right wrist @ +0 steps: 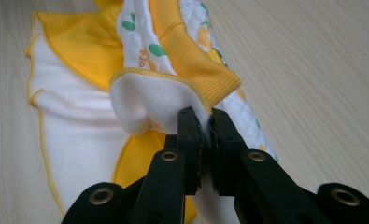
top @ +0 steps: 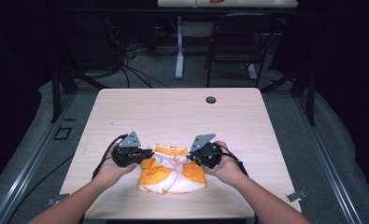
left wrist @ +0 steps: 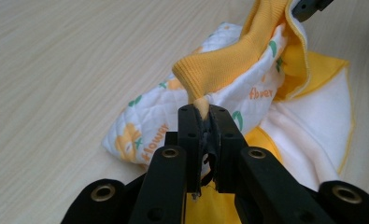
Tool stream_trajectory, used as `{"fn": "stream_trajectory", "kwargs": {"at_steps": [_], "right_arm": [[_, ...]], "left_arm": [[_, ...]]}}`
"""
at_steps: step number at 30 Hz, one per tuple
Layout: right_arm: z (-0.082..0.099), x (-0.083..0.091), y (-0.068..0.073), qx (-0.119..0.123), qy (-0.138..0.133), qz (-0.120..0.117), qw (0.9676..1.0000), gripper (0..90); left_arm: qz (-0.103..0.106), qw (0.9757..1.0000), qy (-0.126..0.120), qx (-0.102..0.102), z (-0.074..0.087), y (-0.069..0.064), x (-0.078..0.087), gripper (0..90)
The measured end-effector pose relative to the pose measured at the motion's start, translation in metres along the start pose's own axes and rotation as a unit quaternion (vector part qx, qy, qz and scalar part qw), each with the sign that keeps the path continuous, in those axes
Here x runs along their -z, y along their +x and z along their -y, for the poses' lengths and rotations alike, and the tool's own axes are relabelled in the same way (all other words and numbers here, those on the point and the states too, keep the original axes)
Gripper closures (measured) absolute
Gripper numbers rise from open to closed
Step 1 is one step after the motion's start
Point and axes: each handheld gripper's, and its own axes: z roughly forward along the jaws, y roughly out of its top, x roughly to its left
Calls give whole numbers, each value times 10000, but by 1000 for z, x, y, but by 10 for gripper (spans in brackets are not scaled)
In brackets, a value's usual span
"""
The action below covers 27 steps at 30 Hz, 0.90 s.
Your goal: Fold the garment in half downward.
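Centrally, at the 6 o'clock edge of the table (top: pixel 173 107), lies a yellow-and-white garment (top: pixel 172 175). At its 9 o'clock side the left gripper (left wrist: pixel 202 112) is clamped on the ribbed yellow band (left wrist: pixel 219 65); at 3 o'clock the right gripper (right wrist: pixel 203 116) pinches its white hem (right wrist: pixel 149 100).

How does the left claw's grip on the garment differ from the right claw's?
The left claw pinches a bunched yellow ribbed band; the right claw pinches a white, yellow-stitched edge beside the ribbing. In the high view the left sits at the garment's left end, the right at its right end. Both are shut on it.
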Motion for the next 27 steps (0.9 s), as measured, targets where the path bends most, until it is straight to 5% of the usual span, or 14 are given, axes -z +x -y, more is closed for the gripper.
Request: {"fn": "stream_trajectory", "kwargs": {"at_steps": [12, 27], "right_arm": [[17, -5, 18, 57, 58, -81, 9999, 833], [26, 13, 30, -393, -203, -373, 9983, 644]], "left_arm": [[182, 9998, 10, -61, 22, -20, -4, 835], [251, 9996, -144, 80, 21, -28, 9, 677]]}}
